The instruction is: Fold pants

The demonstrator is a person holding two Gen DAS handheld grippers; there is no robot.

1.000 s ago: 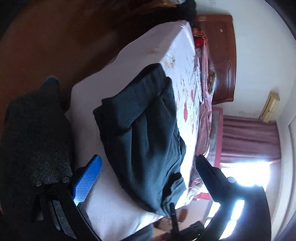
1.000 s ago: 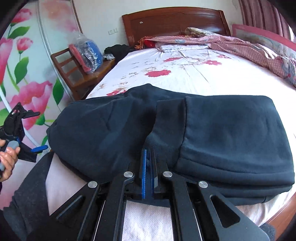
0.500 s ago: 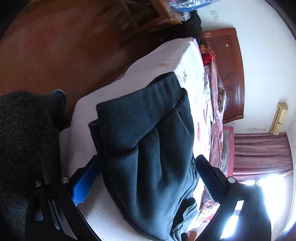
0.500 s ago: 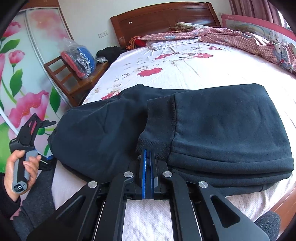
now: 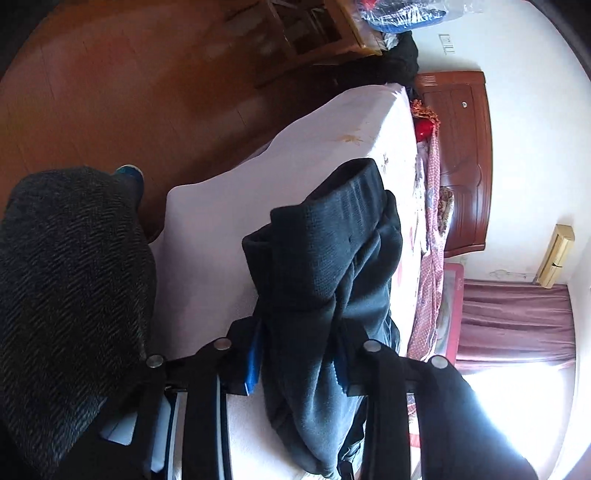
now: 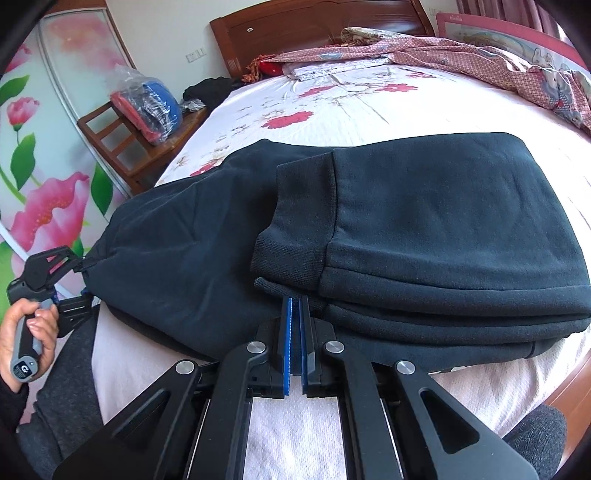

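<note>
Dark navy pants (image 6: 424, 236) lie folded on the flower-print bed (image 6: 332, 107), filling the centre of the right wrist frame. At left centre there, the left hand-held gripper (image 5: 299, 354) clamps the bunched end of the pants between its blue pads (image 5: 254, 360). At bottom centre, the right hand-held gripper (image 6: 295, 339) sits pinched nearly closed against the near fold, gripping nothing visible.

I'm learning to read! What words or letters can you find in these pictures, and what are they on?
"G": white mark on the handle end of the left claw's grip.
Lettering atop the pink picture board behind the bed: too small to read.
No other text is readable.
</note>
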